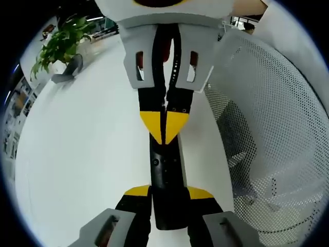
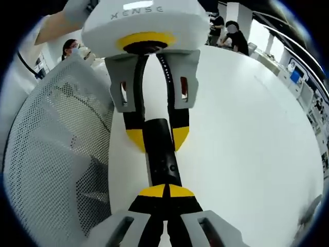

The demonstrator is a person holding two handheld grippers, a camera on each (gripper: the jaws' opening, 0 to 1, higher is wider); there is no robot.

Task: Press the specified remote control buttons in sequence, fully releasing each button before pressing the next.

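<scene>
Lying clamped lengthwise, slim black remote control (image 1: 167,190), small buttons

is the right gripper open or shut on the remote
Shut, holding nothing: the right gripper has its yellow tips meeting over the remote. The left gripper clamps the remote's sides.

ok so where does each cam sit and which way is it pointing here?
Left gripper view: rides on the left gripper and looks along the white table. Its own jaws rise from the bottom, clamped on the black remote. The right gripper faces it, tips together on the remote.
Right gripper view: rides on the right gripper and looks back the opposite way. Its own closed jaws show at the bottom, the left gripper opposite.
Shared: both grippers, the remote, the table and the white mesh panel.
</scene>
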